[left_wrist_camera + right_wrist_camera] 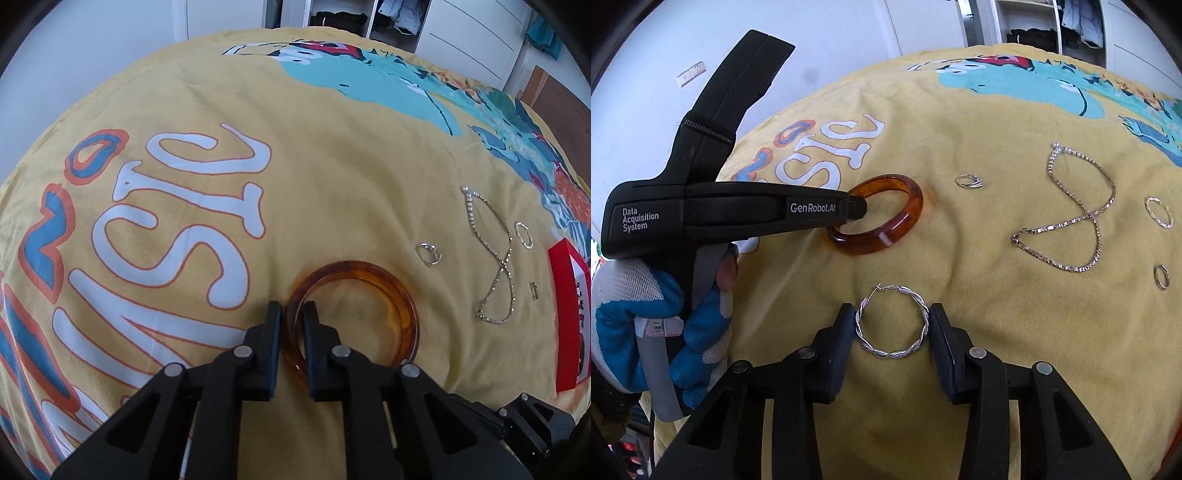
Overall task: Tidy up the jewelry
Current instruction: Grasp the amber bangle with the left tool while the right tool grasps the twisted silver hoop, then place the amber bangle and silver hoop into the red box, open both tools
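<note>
I see the left hand-held gripper (291, 314) pinching the amber bangle's (399, 295) rim at its 9 o'clock, on the yellow bedspread (332, 166). Right hand-held gripper (891, 317) is closed against the twisted silver hoop (892, 354). Chain necklace (1082, 206) lies at 2 o'clock of the hoop.

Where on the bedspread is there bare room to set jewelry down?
Bare yellow bedspread lies between the white lettering and teal print, beyond the amber bangle. Crowded: right of the bangle, around the chain necklace and small rings.
</note>
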A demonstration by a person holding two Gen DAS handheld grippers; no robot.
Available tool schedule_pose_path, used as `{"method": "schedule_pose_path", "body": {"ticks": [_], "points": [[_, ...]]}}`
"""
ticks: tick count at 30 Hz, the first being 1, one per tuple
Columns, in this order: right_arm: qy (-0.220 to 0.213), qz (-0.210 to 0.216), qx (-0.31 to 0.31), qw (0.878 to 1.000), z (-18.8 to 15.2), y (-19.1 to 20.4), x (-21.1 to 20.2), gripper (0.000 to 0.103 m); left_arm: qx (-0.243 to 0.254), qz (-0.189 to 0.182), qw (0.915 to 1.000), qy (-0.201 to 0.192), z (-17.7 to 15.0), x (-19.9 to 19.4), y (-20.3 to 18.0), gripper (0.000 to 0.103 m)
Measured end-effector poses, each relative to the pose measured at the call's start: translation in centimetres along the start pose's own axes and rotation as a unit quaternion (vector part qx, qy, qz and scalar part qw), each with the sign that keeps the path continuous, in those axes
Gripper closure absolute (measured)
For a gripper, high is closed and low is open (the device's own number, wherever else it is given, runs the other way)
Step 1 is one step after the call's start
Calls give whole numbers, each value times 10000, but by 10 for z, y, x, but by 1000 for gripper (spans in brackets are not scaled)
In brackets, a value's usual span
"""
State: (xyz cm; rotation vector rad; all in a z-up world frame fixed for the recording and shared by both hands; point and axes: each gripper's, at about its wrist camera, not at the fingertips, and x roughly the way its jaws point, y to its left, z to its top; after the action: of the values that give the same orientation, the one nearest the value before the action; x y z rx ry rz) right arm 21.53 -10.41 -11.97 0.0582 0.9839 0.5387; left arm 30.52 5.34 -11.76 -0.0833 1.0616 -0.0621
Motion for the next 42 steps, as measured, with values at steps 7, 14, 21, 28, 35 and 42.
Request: {"method": "schedule_pose_path", "body": {"ticks": [7, 14, 21, 28, 35, 42], "points": [[-163, 128, 149, 9997, -2, -5, -24, 63, -1, 58, 9999, -163, -1, -23, -3, 93], [-476, 97, 226, 9986, -4, -4, -70, 63, 94, 74, 9996, -252, -8, -54, -14, 93], [-754, -50, 241, 9968, -9, -7, -116, 63, 296, 48, 9987, -422, -18, -89, -39, 93], [-968, -458, 431, 9933, -25, -42, -161, 63, 617, -191, 9964, -556, -24, -114, -91, 93], [-1115, -1114, 915, 9832, -53, -119, -213, 63, 1211, -628, 9890, -575, -30, -122, -184, 93], [-1010, -1629, 1398, 9714, -82, -198, -239, 63, 1878, -985, 9764, -409, -45, -106, -285, 93]]}}
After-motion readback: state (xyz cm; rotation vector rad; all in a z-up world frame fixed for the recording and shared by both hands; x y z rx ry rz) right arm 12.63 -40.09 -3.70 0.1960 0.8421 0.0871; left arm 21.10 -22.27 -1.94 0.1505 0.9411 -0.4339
